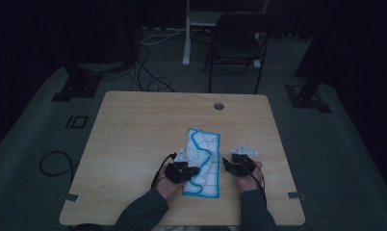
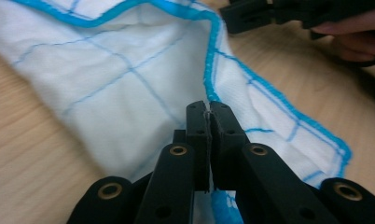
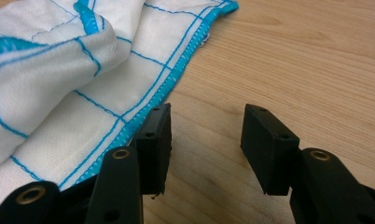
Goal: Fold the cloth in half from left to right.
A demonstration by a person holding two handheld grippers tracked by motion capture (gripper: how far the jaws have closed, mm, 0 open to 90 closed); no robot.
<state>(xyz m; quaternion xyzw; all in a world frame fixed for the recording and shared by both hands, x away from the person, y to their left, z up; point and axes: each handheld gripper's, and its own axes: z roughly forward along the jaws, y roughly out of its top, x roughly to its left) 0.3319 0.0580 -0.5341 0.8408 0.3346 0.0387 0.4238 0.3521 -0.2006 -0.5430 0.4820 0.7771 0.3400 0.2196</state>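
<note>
Wooden table (image 1: 134, 144): left tongs (image 2: 209, 121) pinch the cloth (image 2: 129, 84); right tongs (image 3: 206, 149) gape, empty.

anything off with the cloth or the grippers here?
Nothing damaged or spilled. The white cloth lies rumpled, its blue hem wavy with one side folded over. The left gripper is shut on a fold; the right gripper stands open beside the hem.

A wooden table (image 1: 134, 139), a folding chair (image 1: 237, 41), floor cables (image 1: 148, 72).
</note>
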